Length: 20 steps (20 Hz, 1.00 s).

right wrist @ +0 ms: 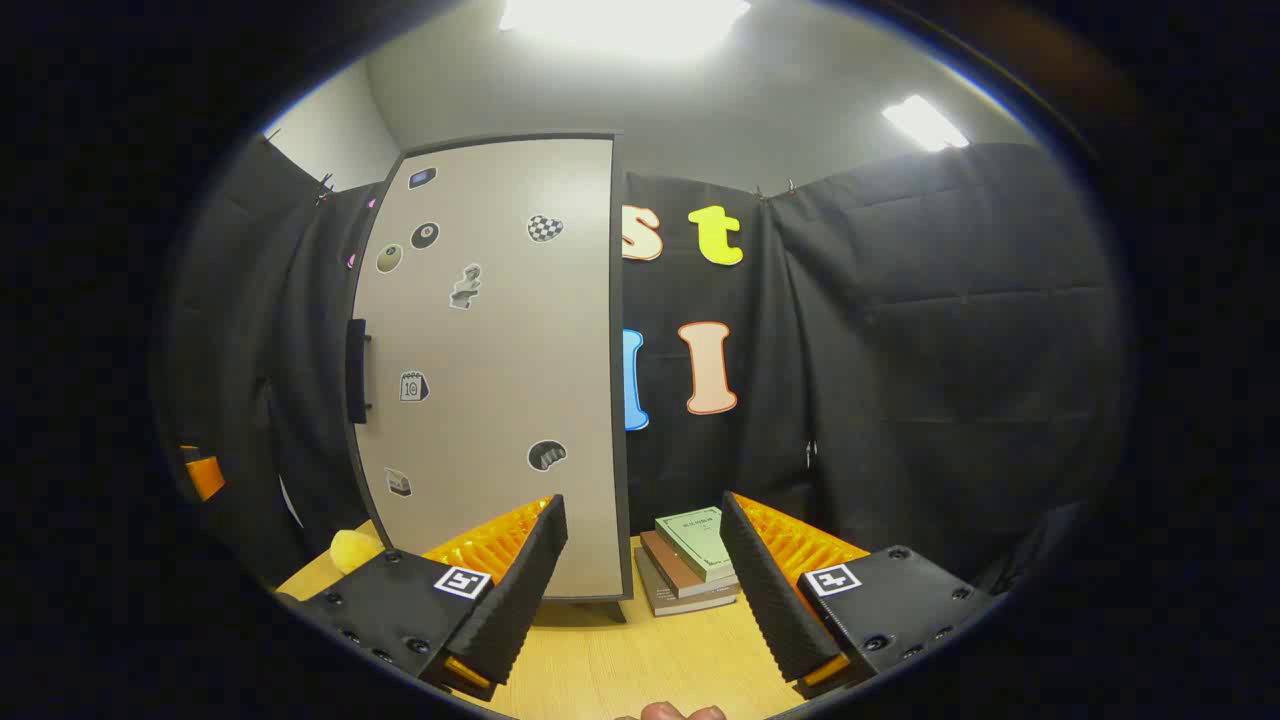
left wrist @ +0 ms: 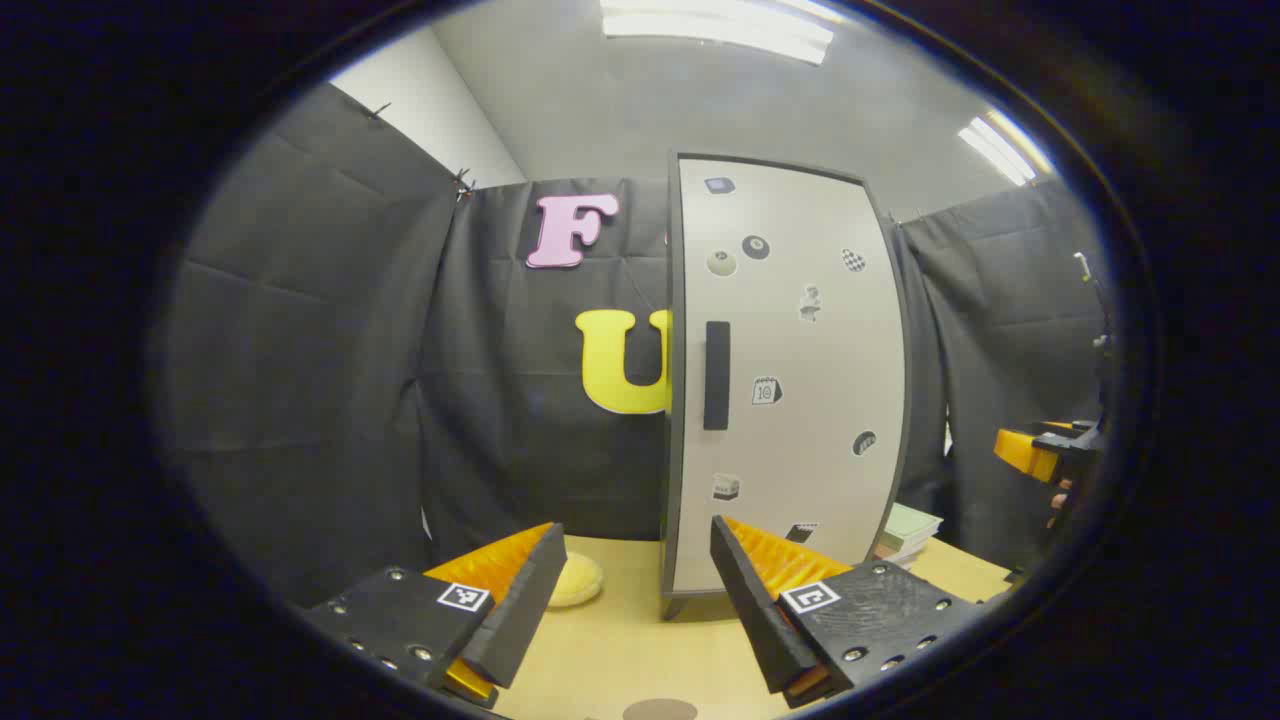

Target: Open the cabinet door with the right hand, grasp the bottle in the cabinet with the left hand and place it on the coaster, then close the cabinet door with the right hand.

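A tall cabinet (left wrist: pixel 790 380) stands on the wooden table, its pale door shut, with stickers on it and a black vertical handle (left wrist: pixel 716 375) near its left edge. The door hides the bottle. A round brown coaster (left wrist: pixel 659 710) lies on the table just below my left gripper (left wrist: pixel 637 540), which is open and empty, a short way in front of the cabinet. My right gripper (right wrist: pixel 643 505) is open too, facing the right edge of the cabinet door (right wrist: pixel 490 370); the handle (right wrist: pixel 356 370) is far to its left. It also appears in the left gripper view as the right gripper (left wrist: pixel 1045 450).
A pale yellow round object (left wrist: pixel 577 580) lies on the table left of the cabinet. A stack of books (right wrist: pixel 690 560) rests right of the cabinet. Black cloth walls close in the booth. A fingertip (right wrist: pixel 680 712) shows at the bottom edge.
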Each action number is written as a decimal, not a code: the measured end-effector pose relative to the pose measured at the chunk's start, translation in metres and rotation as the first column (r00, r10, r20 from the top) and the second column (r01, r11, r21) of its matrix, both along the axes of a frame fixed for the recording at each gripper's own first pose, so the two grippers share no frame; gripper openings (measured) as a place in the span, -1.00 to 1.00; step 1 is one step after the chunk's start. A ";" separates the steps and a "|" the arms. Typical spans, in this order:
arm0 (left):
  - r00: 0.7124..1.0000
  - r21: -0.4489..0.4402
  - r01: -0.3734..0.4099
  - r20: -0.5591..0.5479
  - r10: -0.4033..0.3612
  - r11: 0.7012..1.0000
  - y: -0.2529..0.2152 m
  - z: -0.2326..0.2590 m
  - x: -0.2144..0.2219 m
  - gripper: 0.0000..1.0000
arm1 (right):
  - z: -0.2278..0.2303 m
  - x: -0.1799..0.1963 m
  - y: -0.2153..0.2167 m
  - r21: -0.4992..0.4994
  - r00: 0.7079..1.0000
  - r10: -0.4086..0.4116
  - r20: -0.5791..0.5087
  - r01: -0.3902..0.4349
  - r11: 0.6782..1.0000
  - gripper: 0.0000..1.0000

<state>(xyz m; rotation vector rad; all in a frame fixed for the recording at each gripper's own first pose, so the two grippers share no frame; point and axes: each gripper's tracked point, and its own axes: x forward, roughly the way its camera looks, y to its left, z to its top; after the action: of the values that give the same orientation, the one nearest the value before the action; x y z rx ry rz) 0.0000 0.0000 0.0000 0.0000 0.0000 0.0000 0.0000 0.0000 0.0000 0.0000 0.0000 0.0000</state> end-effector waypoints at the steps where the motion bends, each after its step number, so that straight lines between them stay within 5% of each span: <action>1: 1.000 -0.008 0.000 0.000 0.000 1.000 0.001 -0.001 -0.001 0.84 | -0.002 0.000 0.002 0.002 1.000 0.006 -0.006 -0.006 1.000 0.95; 4: 1.000 -0.016 -0.001 -0.004 0.001 1.000 0.003 -0.003 0.000 0.73 | -0.001 -0.001 0.005 0.018 1.000 0.014 -0.012 -0.014 1.000 0.96; 20: 1.000 -0.016 -0.019 -0.018 0.018 1.000 0.018 -0.014 -0.010 0.79 | 0.005 -0.011 0.030 0.015 0.996 0.083 -0.037 -0.083 0.996 0.96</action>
<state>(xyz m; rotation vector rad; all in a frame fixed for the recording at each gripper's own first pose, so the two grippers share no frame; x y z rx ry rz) -0.0096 0.0184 -0.0136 -0.0166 0.0176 0.0184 -0.0114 0.0303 0.0050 0.0135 0.0373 0.0829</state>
